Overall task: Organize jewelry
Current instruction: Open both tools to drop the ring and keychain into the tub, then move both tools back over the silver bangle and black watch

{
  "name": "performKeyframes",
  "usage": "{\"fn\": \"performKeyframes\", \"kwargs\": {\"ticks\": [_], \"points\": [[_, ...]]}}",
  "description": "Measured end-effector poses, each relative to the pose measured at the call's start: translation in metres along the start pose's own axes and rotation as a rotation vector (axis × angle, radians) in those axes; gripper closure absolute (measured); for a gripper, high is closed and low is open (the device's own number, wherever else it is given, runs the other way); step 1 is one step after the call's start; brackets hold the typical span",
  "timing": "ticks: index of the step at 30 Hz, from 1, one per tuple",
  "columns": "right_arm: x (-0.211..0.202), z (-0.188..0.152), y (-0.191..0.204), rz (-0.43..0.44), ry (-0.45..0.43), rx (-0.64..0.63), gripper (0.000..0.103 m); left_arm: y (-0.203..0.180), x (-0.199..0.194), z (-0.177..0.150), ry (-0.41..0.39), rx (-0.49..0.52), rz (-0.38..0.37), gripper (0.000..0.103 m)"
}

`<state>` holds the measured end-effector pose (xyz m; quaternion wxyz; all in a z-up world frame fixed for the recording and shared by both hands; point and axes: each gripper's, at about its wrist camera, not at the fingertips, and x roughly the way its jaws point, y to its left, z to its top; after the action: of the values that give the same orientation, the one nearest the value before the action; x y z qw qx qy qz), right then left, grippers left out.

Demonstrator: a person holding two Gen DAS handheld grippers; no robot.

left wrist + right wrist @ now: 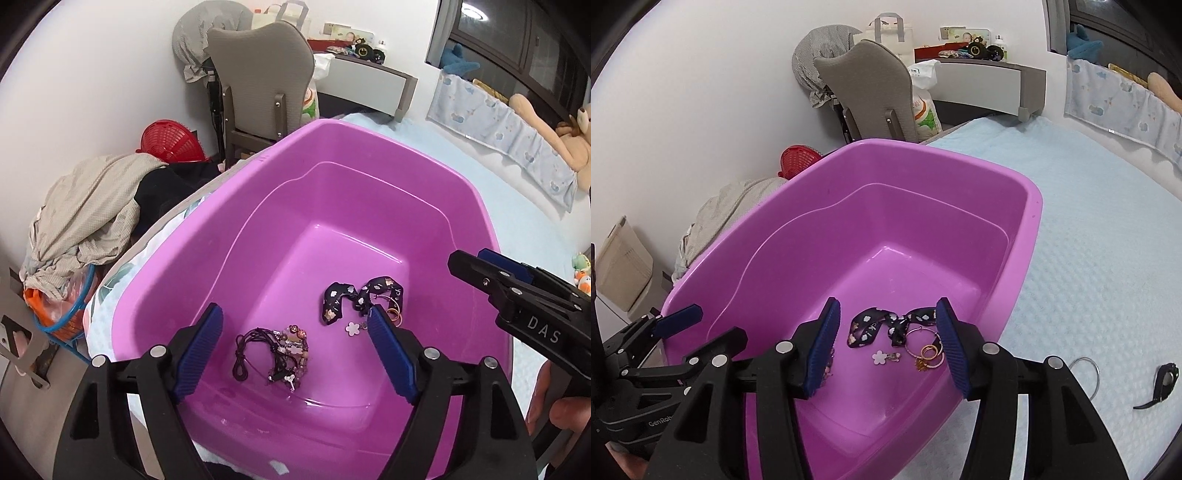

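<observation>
1. My left claw (295, 350) hung open and empty over the pink tub (369, 155).
2. My right claw (886, 343) gaped empty too.
3. The beaded cords (273, 354), black bow (886, 325) and gold rings (929, 352) lay on the tub's floor.

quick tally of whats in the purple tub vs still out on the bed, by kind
In the purple tub:
beaded cord bundle: 1
black patterned bow: 1
white flower charm: 1
cluster of gold rings: 1
On the bed:
silver hoop: 1
small black piece: 1
Total: 6
</observation>
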<state>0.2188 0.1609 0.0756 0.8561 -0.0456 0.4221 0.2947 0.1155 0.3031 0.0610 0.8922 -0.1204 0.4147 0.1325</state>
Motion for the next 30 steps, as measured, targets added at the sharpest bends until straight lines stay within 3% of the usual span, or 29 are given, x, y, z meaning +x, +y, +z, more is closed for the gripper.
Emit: {"fn": "performKeyframes", "kwargs": {"ticks": [30], "points": [[-0.050,-0.036,-0.011,0.012,-0.055,0.031,0.049,-0.012,-0.045,-0.015,-0.067,0.021,0.038,0.024]]}}
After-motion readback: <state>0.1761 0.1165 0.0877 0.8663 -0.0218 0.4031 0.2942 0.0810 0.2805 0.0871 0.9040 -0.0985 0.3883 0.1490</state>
